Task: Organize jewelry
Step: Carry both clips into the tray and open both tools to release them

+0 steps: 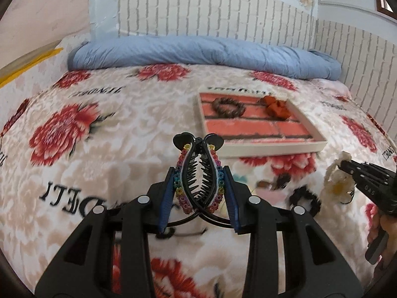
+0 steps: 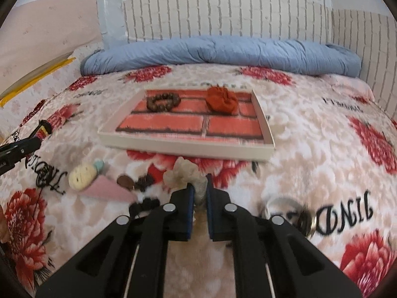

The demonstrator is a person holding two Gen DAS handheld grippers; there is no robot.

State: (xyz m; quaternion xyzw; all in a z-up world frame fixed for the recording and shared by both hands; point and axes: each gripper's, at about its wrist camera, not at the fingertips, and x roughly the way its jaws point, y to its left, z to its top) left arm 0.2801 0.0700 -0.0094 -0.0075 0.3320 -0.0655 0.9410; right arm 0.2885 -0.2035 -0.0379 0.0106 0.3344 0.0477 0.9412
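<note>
My left gripper (image 1: 198,171) is shut on a black hair clip (image 1: 198,173) with rainbow beads, held above the bed. My right gripper (image 2: 198,181) is shut on a white flower hair accessory (image 2: 183,171); it also shows in the left wrist view (image 1: 335,181) at the right. A white tray (image 2: 186,146) with a red brick-pattern floor lies ahead; in it are a brown bead bracelet (image 2: 160,101) and an orange scrunchie (image 2: 222,98). The tray (image 1: 270,149) is ahead and right of the left gripper.
On the floral blanket (image 2: 310,136) lie a cream plush clip (image 2: 83,176), a pink triangular piece (image 2: 109,190), small brown and black items (image 2: 139,183), a black scrunchie (image 1: 304,197) and a metal ring (image 2: 290,213). A blue duvet (image 2: 218,52) lies at the back.
</note>
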